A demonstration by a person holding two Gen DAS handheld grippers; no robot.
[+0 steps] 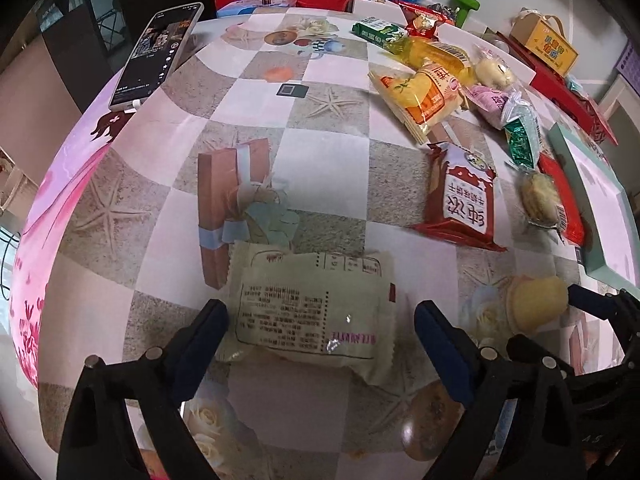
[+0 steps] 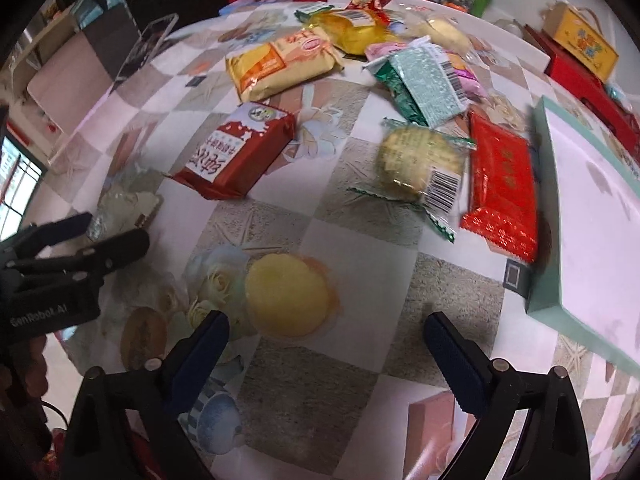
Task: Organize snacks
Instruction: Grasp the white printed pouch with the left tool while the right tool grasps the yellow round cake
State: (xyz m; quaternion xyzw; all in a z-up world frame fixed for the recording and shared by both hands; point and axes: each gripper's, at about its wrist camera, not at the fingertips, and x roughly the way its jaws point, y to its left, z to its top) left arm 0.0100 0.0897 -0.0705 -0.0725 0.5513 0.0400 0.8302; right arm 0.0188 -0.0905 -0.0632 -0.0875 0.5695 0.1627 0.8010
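Your left gripper (image 1: 320, 320) is spread wide, released, straddling the pale green packet (image 1: 310, 308) low centre in the left wrist view. Pads sit either side of it, not pressing, as far as the view shows. The packet lies flat on the bench (image 1: 320, 152), printed back up. Judgement: light, soft film wrapper with something puffy inside, crinkly and a bit slippery. Take it across the body, not by the crimped ends, and squeeze gently or you'll crush the contents.

Your right gripper (image 2: 326, 332) is also released, nothing between the fingers. The round yellow cake (image 2: 286, 294) sits just ahead of it, nearer the left finger, lower centre of the right wrist view. It looks soft and spongy in clear wrap; likely deforms easily, so close across its widest part, lightly.

Upper half of both views: the loose snack pile. Red biscuit pack (image 2: 236, 148) looks stiffer, probably brittle inside, grab it on the long sides. Round cookie in clear wrap (image 2: 416, 160) looks fragile; the glossy red packet (image 2: 502, 184) beside it likely slides. The teal-edged box (image 2: 580, 208) at the right is probably where things go, can't confirm. Phone (image 1: 158, 54) upper left, keep clear of it.
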